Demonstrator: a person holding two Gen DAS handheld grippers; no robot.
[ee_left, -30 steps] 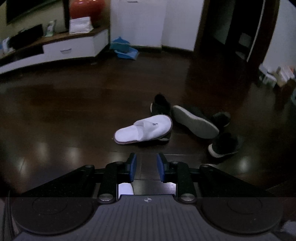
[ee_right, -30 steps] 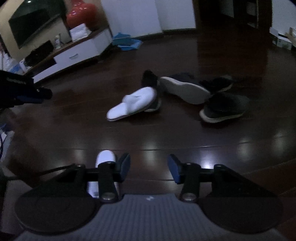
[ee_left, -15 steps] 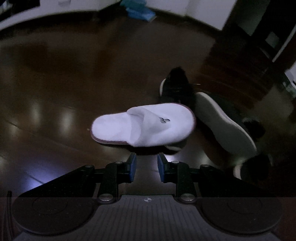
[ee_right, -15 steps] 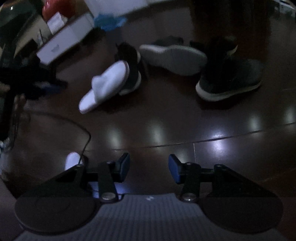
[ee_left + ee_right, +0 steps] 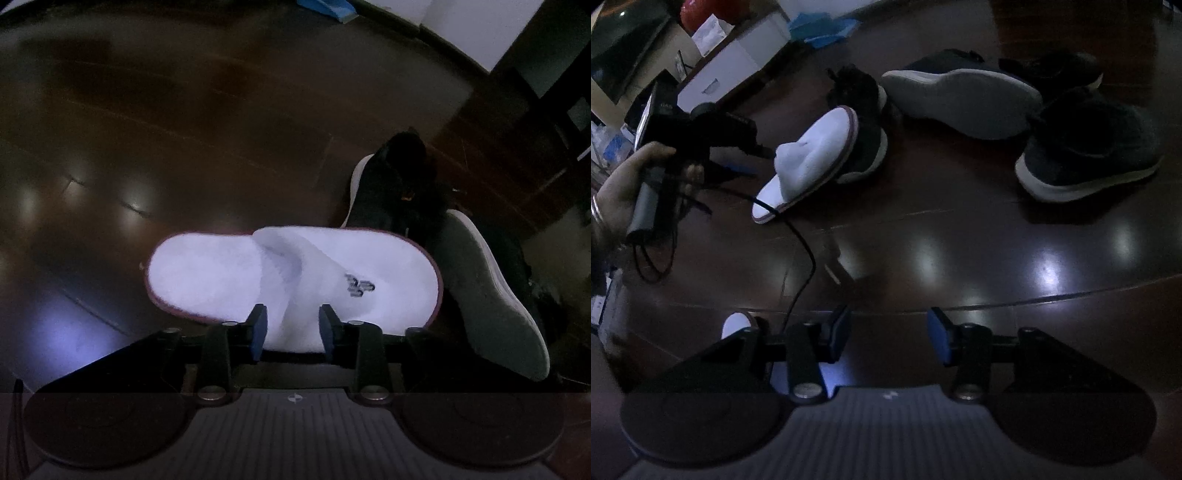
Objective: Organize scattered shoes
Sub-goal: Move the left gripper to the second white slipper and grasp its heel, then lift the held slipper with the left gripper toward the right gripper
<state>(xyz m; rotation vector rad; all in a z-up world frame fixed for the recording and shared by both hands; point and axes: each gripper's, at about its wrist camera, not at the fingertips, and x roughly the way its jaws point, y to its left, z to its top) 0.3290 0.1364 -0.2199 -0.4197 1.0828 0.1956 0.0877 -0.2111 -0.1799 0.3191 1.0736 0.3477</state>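
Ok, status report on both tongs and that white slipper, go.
Left tongs open, straddling white slipper, not gripped. Right tongs open, empty, over bare floor. Slipper leans on black sneaker; cable trails across it.

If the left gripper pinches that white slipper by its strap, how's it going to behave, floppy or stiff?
The white slipper looks thin, soft and cloth-like, so it will probably feel light and sag or dangle from the left gripper. Its strap is creased, so the fabric likely bunches when pinched. It leans on a black sneaker, which looks heavier and will probably stay put.

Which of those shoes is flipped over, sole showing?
The dark sneaker with the pale grey sole, lying beside the white slipper; the other sneakers sit upright.
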